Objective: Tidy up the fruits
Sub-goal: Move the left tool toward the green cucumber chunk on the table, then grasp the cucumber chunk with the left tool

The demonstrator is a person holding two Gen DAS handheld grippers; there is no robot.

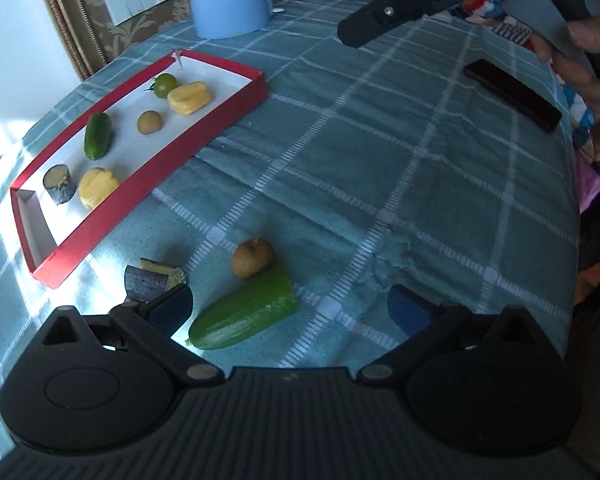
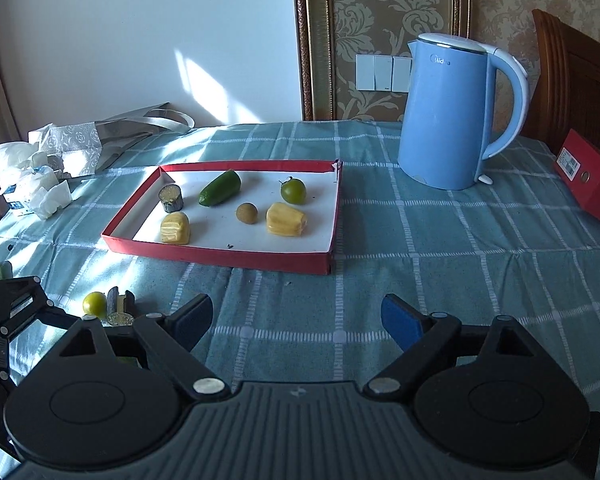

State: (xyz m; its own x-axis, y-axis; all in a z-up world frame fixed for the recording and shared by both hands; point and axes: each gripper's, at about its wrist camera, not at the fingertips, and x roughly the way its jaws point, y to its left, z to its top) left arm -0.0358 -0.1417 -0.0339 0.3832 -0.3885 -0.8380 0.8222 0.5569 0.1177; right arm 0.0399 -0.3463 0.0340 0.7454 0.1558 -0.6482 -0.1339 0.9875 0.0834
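- The left gripper (image 1: 290,310) is held open over the cucumber piece (image 1: 244,314) on the tablecloth (image 1: 380,168); nothing is gripped.
- The right gripper (image 2: 298,322) is seen open and empty.
- Six pieces are already laid in the red tray (image 1: 204,136); closing on the cucumber is judged next.

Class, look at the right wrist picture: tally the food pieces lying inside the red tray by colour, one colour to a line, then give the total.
In the red tray:
Green: 2, cucumber piece, green tomato
Yellow: 2, left piece, right piece
Brown: 1, round fruit
Dark: 1, eggplant piece
Total: 6
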